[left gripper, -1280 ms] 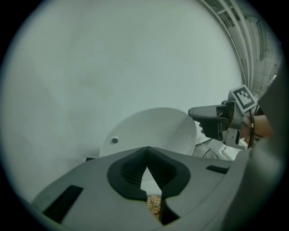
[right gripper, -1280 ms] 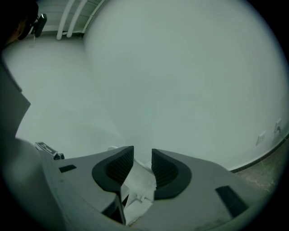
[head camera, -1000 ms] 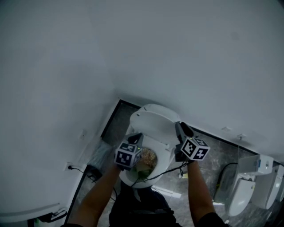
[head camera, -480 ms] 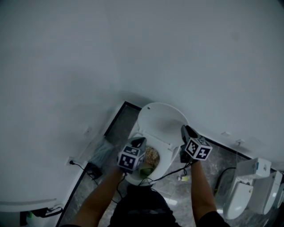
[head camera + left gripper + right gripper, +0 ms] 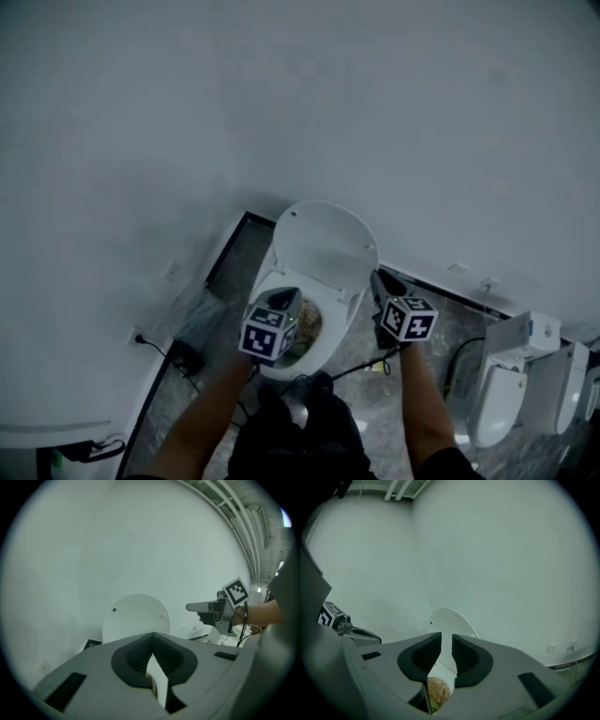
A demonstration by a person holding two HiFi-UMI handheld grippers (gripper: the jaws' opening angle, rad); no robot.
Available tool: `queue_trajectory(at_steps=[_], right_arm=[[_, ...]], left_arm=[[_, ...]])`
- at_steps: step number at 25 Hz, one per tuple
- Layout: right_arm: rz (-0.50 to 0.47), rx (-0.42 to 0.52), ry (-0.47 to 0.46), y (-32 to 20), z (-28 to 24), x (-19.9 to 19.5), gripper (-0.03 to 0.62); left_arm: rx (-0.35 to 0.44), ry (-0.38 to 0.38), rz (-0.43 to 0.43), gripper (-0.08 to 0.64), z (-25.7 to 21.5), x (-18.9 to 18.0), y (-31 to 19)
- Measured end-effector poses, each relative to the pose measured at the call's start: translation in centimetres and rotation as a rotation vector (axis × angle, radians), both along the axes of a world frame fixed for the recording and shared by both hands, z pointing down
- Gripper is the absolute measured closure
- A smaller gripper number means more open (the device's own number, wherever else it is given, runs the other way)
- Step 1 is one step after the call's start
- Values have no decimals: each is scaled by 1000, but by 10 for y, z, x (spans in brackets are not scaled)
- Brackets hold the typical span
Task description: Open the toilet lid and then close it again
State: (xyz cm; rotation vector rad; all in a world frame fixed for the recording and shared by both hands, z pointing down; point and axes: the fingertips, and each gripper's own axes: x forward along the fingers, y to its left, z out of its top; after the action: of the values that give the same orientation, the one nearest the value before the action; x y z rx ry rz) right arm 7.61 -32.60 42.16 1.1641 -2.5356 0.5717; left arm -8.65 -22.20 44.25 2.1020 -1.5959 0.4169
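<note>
The white toilet lid (image 5: 323, 242) stands upright against the wall, above the open bowl (image 5: 279, 364), which holds brownish and green matter. My left gripper (image 5: 285, 302) hovers over the bowl's left side, jaws shut with nothing in them. My right gripper (image 5: 378, 280) is just off the lid's lower right edge, apart from it; its jaws have just been closing, stand slightly apart and hold nothing. In the left gripper view the lid (image 5: 136, 618) rises behind my left gripper (image 5: 152, 637), with my right gripper (image 5: 190, 607) beside it. In the right gripper view, my right gripper (image 5: 446, 641) faces the lid (image 5: 449, 619).
More white toilets (image 5: 506, 389) stand in a row at the right. A black box with a cable (image 5: 184, 356) lies on the dark floor at the left, below a wall socket (image 5: 139, 338). The pale wall (image 5: 375, 112) is close behind the lid.
The lid has swung from half raised to upright against the wall. My right gripper has come off its right edge, and both grippers have drawn back a little.
</note>
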Motion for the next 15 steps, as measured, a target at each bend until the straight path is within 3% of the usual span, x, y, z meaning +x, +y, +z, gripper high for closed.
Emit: queue_trajectory(at_steps=[4, 8, 15], right_arm=[[-49, -7, 39, -20, 2, 15, 510], [-133, 2, 76, -45, 11, 15, 509], [-280, 30, 148, -97, 39, -14, 431]], left_arm=[[-4, 2, -27, 552, 0, 22, -6], [-15, 9, -116, 552, 5, 32, -10], [-63, 16, -272, 552, 23, 38, -11]])
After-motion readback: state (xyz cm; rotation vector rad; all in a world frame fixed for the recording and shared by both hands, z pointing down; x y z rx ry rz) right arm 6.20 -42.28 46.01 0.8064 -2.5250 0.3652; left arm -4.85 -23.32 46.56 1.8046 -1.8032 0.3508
